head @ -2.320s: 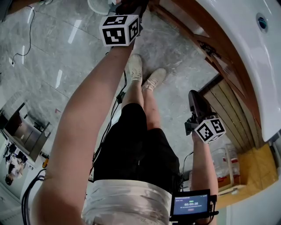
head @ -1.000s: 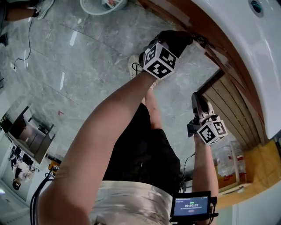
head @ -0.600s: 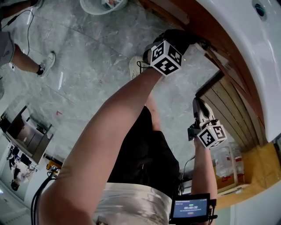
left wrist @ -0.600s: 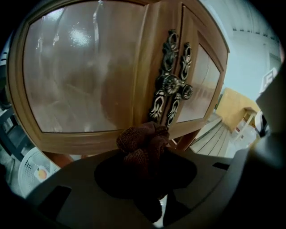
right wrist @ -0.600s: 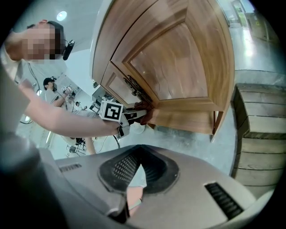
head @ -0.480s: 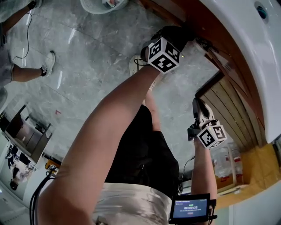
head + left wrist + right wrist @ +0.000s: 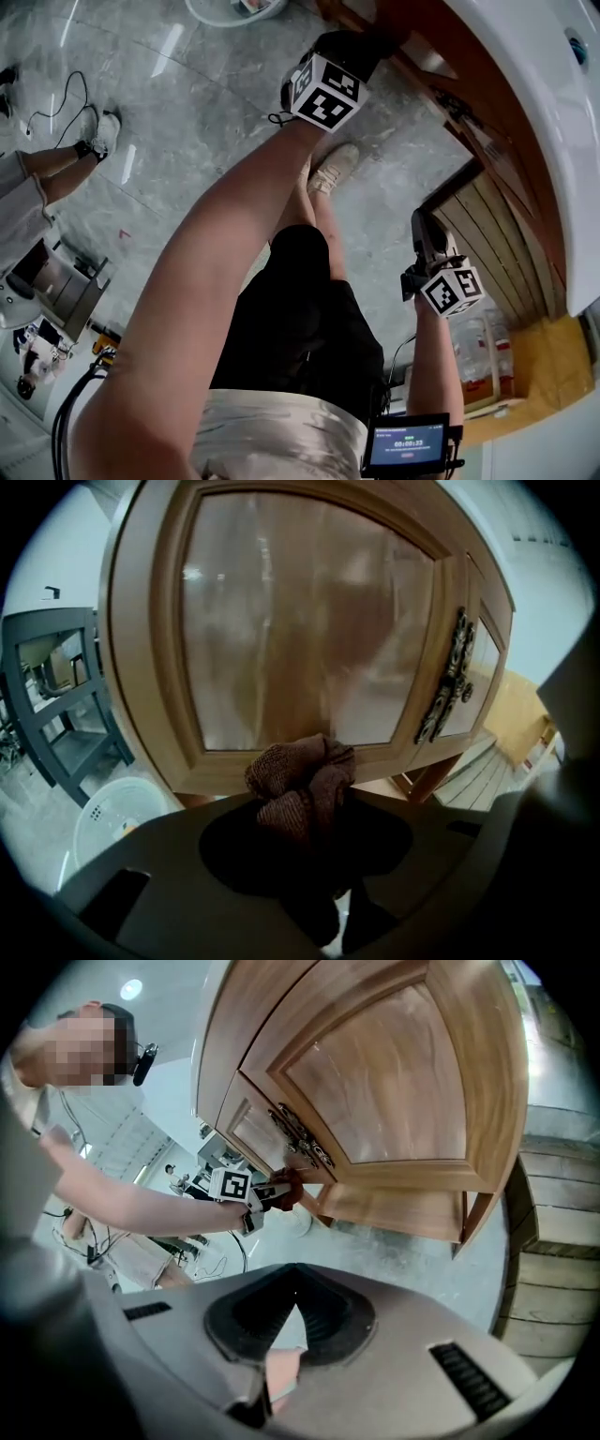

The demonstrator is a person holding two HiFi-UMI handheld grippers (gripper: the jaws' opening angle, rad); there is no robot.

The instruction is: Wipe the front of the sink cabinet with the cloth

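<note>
Cloth (image 7: pixel 300 785), a brown knitted wad, is clamped in the left gripper (image 7: pixel 302 829), whose jaws are closed on it. In the left gripper view it covers the bottom rail of the sink cabinet (image 7: pixel 281 621) door. Whether it touches the wood cannot be told.

Only that view shows the ornate dark handles (image 7: pixel 448 682) at 3 o'clock, a white basket (image 7: pixel 112 817) at 8 o'clock and a grey rack (image 7: pixel 56 714) at 9 o'clock.

The right gripper view sees the cloth from the side, just under the handles. The right gripper (image 7: pixel 284 1321) has its jaws together with nothing between them.

The head view alone shows the white sink (image 7: pixel 534 103) at 2 o'clock, the marble floor (image 7: pixel 187 103) and a small screen (image 7: pixel 408 443) at 5 o'clock, its digits too small to read. The marker cubes carry only black-and-white squares.
</note>
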